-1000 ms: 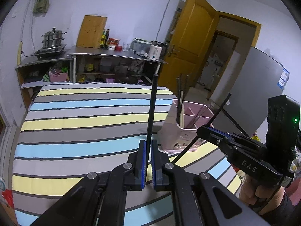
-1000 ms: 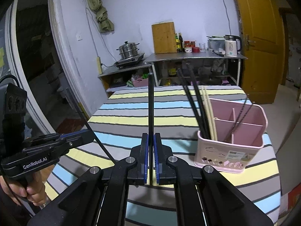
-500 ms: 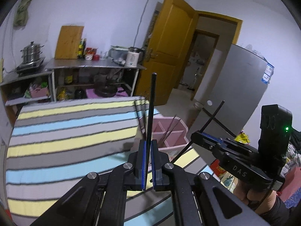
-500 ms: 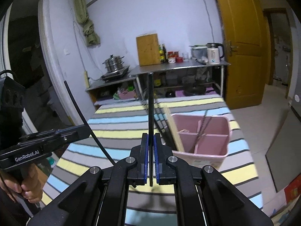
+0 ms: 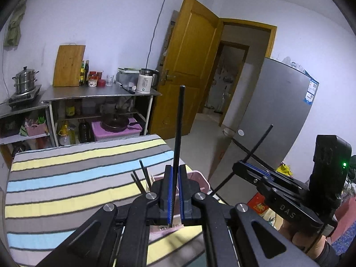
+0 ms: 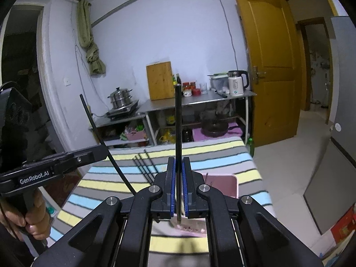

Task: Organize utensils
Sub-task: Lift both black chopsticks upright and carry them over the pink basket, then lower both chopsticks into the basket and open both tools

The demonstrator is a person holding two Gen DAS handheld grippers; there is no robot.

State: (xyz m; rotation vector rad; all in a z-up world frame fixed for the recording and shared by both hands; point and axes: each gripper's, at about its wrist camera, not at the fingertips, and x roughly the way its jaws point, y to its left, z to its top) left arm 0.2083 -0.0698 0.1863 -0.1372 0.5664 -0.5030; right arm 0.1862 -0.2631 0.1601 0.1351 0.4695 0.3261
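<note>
Black chopstick (image 5: pixel 178 131) stands clamped in our left gripper (image 5: pixel 174 197); we should lower it straight into the pink holder (image 5: pixel 200 178) on the striped cloth (image 5: pixel 66 178). From the right wrist, our right gripper (image 6: pixel 178 189) pinches another chopstick (image 6: pixel 178 122) above that holder (image 6: pixel 224 183); a steel counter (image 6: pixel 200 101) lines the wall.

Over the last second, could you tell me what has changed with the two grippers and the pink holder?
Both grippers rose and advanced: the pink holder, earlier ahead and fully visible, now sits low, half hidden behind the jaws. Nothing was picked up or released. The left gripper stays shut on its black chopstick, the right gripper on its own. The chopsticks in the holder and the striped cloth look unchanged.
</note>
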